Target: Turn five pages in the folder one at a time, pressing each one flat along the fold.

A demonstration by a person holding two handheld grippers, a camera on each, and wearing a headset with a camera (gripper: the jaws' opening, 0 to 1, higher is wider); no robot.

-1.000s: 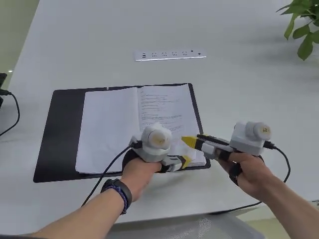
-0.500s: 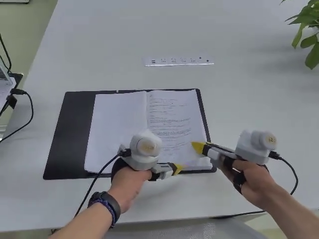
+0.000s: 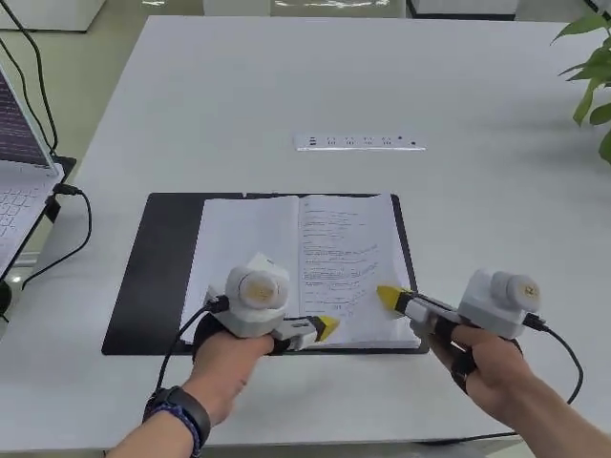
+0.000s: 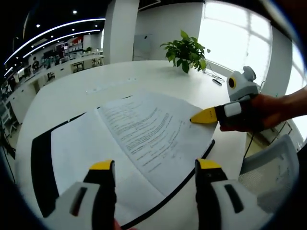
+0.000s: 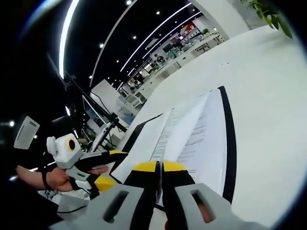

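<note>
The right gripper (image 5: 160,166) rises from the bottom of the view with its yellow-tipped jaws pressed together, their tips over the near edge of the printed page (image 5: 201,132). The folder (image 5: 227,143) lies open and flat on the white table (image 5: 261,91), its black cover showing as a border past the white sheets. At the left, a hand (image 5: 57,178) holds the left gripper (image 5: 109,167), jaws apart, by the folder's near edge. Plant leaves (image 5: 268,12) show near the table's far corner.

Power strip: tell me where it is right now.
In the head view the power strip lies flat on the white table, just beyond the far edge of the open folder, roughly in line with its printed page.
</note>
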